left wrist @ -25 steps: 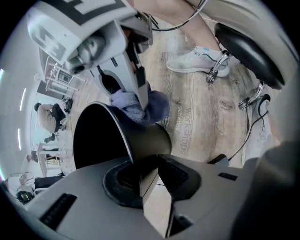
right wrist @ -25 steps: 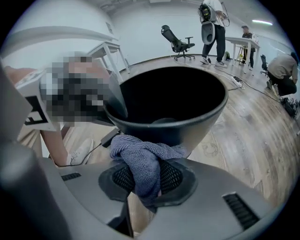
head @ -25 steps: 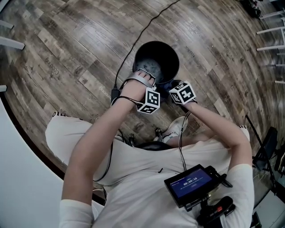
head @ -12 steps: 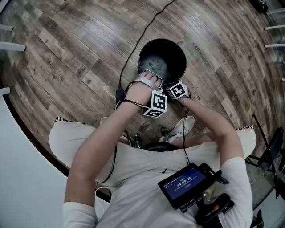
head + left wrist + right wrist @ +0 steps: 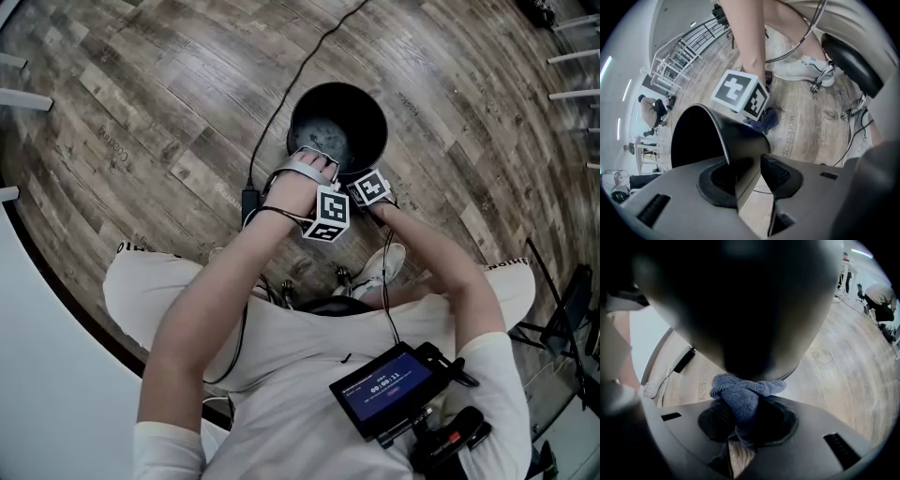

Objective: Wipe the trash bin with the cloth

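A black round trash bin [image 5: 337, 122] stands on the wooden floor. My left gripper [image 5: 317, 161] sits over its near rim. In the left gripper view the bin's wall [image 5: 717, 136] runs between the jaws of that gripper [image 5: 750, 171]. These jaws have just been opening, and the outer pad [image 5: 780, 172] stands clear of the wall. My right gripper [image 5: 747, 416] is shut on a bunched blue cloth [image 5: 743, 394], which lies against the bin's dark outer side [image 5: 740, 310]. Its marker cube [image 5: 368, 187] shows low beside the bin, and the cloth [image 5: 764, 121] hangs under it.
A black cable [image 5: 281, 103] runs across the floor to a small black box [image 5: 250, 202] left of the bin. A white shoe [image 5: 382, 267] and stool legs [image 5: 820, 82] lie just behind the grippers. A white curved wall [image 5: 37, 356] borders the left.
My right gripper has dropped with the cloth, from level with the rim to low on the bin's near outer side. The left gripper has stayed at the rim.
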Available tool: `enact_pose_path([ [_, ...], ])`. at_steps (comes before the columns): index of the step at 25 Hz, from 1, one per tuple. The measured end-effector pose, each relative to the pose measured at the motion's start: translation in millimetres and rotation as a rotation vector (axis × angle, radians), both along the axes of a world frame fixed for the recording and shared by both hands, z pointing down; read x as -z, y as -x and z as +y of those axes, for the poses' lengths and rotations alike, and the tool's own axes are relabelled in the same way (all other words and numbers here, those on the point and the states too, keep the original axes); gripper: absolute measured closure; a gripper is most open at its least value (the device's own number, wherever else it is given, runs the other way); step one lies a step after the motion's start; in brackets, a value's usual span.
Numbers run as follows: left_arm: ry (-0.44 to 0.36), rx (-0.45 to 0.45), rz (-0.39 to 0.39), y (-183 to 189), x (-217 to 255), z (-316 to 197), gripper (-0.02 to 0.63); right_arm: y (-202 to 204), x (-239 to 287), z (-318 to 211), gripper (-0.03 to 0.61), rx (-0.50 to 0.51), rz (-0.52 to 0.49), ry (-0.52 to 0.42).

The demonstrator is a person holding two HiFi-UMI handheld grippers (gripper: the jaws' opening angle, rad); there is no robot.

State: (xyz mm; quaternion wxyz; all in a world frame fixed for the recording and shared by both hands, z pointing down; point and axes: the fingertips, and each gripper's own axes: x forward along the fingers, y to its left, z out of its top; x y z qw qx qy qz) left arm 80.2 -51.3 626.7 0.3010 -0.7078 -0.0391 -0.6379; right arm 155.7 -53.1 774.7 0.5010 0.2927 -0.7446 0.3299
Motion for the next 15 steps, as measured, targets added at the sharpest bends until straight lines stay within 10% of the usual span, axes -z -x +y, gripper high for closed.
enact_pose_path([
  [15, -0.079, -0.023, -0.054, 24, 1, -15, 0.479, 36, 205, 34, 0.484, 0.074, -0.236, -0.131],
])
